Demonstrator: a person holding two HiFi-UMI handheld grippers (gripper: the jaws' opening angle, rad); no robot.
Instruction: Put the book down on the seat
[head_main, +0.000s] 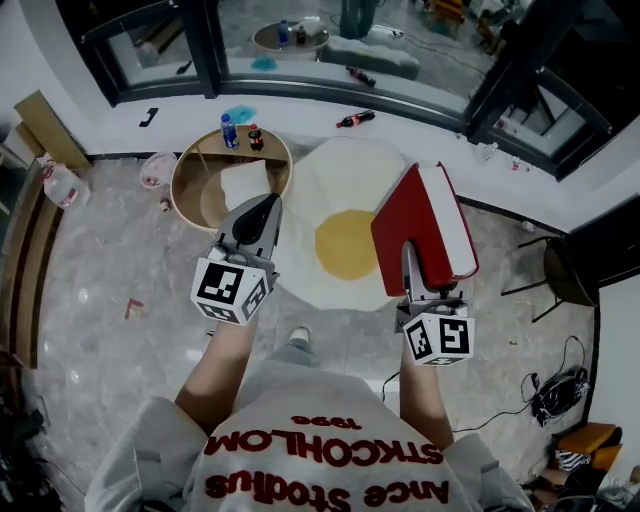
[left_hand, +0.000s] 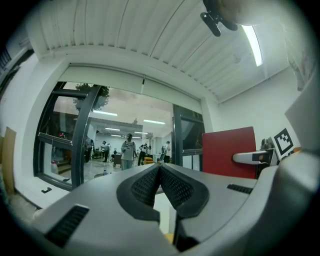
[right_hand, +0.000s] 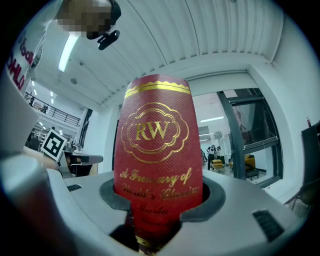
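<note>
- Head view: the right gripper is clamped on the lower end of a red book. The book rises out of the jaws with its long axis upright, and its white page edges show along the far side.
- The seat, a white cushion shaped like a fried egg with a yellow centre, lies on the floor ahead of and below both grippers. Its yolk is just to the left of the book, so the seat is forward, down and slightly inward from the holding hand.
- The left gripper hangs over the seat's left edge beside a round desk. It carries nothing, so the right hand is the one that matters.
- Left gripper view: the jaws meet at their tips with nothing between them. The book stands off to the right, upright, with its red cover facing this way.
- Right gripper view: the pads press on both covers near the foot of the spine, and the gold-lettered spine faces the camera. The seat is below the frame.
- As I judge it, the coming move is to lower the book and tip it over, so that a cover, not an edge, meets the cushion.
</note>
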